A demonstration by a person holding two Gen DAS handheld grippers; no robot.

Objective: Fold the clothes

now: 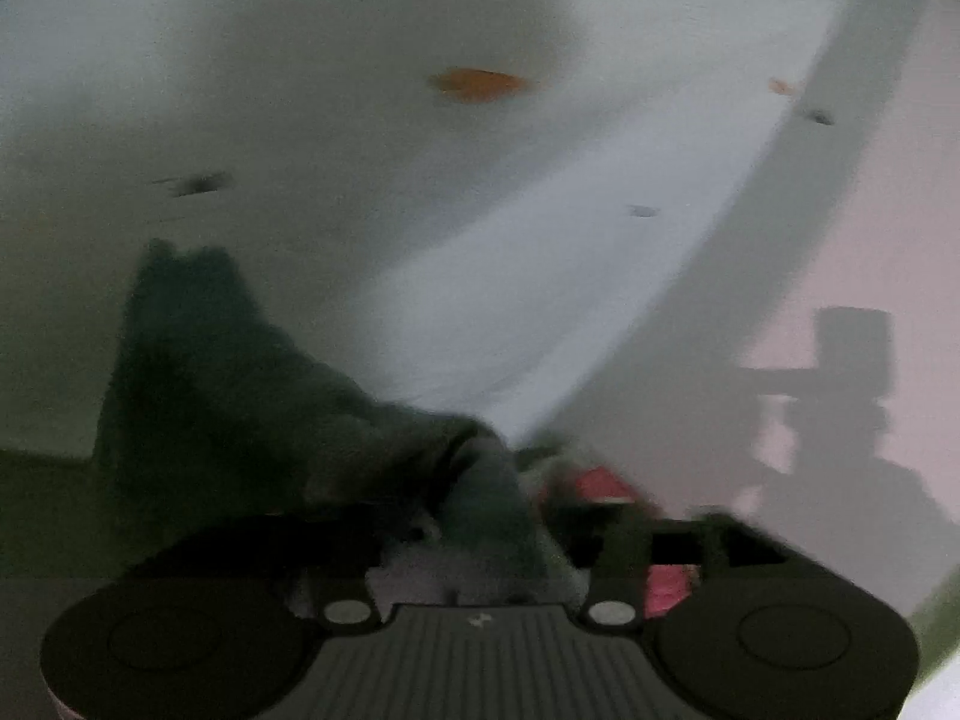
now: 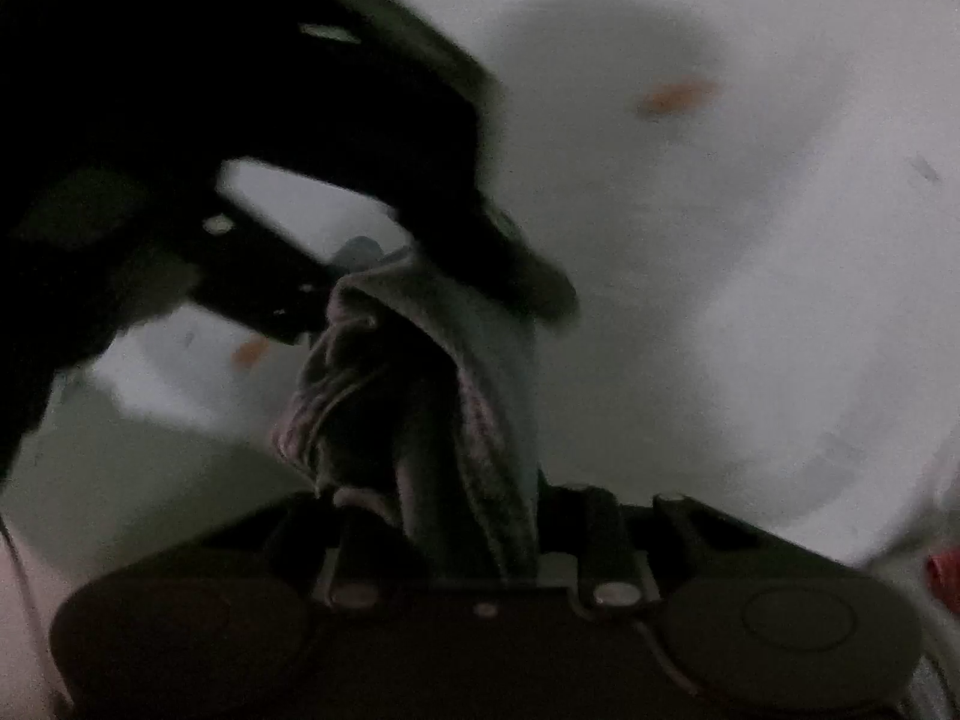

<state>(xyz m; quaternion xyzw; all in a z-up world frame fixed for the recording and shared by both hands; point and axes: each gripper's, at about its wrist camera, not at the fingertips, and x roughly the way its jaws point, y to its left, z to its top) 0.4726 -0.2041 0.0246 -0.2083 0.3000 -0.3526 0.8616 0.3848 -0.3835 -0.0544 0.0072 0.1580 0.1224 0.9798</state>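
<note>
Both views are dark and blurred. A grey, crumpled garment (image 2: pixel 420 396) rises in a bunch from between the fingers of my right gripper (image 2: pixel 480 507), which is shut on it. My left gripper (image 2: pixel 420 312) comes in from the upper left as a black shape, its two fingers spread around the top of the bunch without pressing on it. In the left wrist view the same dark garment (image 1: pixel 336 432) lies low in the frame, partly between the wide-apart fingers of the left gripper (image 1: pixel 480 522), which is open.
A white sheet (image 1: pixel 540 252) with an orange spot (image 1: pixel 480 84) and small dark marks covers the surface below. A gripper's shadow (image 1: pixel 852 372) falls on a pale pinkish area at right. Something red (image 1: pixel 600 483) shows beside the garment, and a red patch (image 2: pixel 942 576) at lower right.
</note>
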